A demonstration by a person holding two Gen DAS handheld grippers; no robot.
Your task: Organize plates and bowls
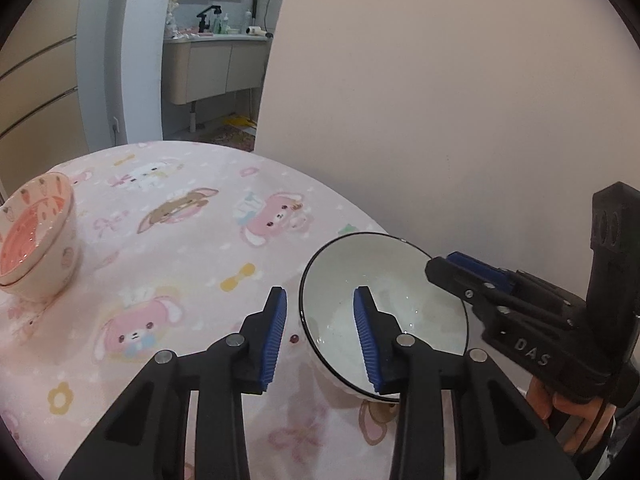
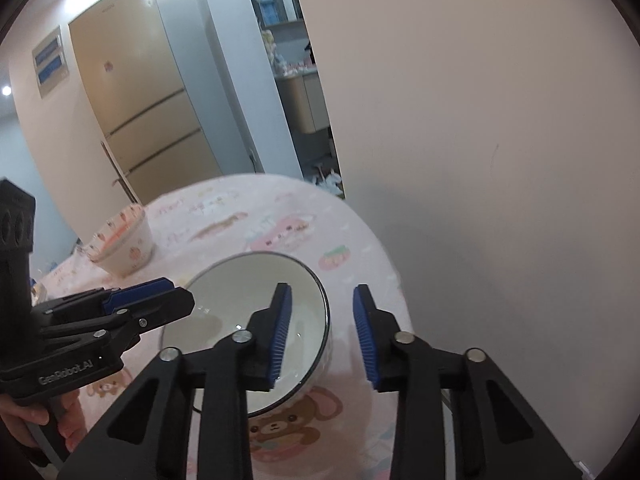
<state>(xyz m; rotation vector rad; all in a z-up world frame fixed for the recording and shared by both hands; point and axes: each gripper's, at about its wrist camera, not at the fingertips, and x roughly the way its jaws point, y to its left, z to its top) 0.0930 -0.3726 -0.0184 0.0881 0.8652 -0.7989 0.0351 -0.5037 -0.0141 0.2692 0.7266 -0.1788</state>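
A white bowl (image 1: 400, 304) with a thin black rim stands on the table near its right edge. My left gripper (image 1: 320, 336) is open and straddles the bowl's left rim, one blue pad outside and one inside, neither pressing on it. My right gripper (image 2: 322, 336) is open and straddles the opposite rim of the bowl (image 2: 240, 292) the same way. Each gripper shows from the side in the other view, the right gripper (image 1: 436, 268) and the left gripper (image 2: 180, 298). A pink strawberry-print bowl (image 1: 36, 240), also in the right wrist view (image 2: 124, 240), sits far left and seems nested in another.
The round table carries a pink cartoon tablecloth (image 1: 180, 220). A plain wall (image 1: 460, 100) rises just beyond the white bowl. A tall fridge (image 2: 136, 112) stands behind the table and a bathroom vanity (image 1: 216, 68) shows through a doorway. A hand (image 1: 560, 404) holds the right gripper's handle.
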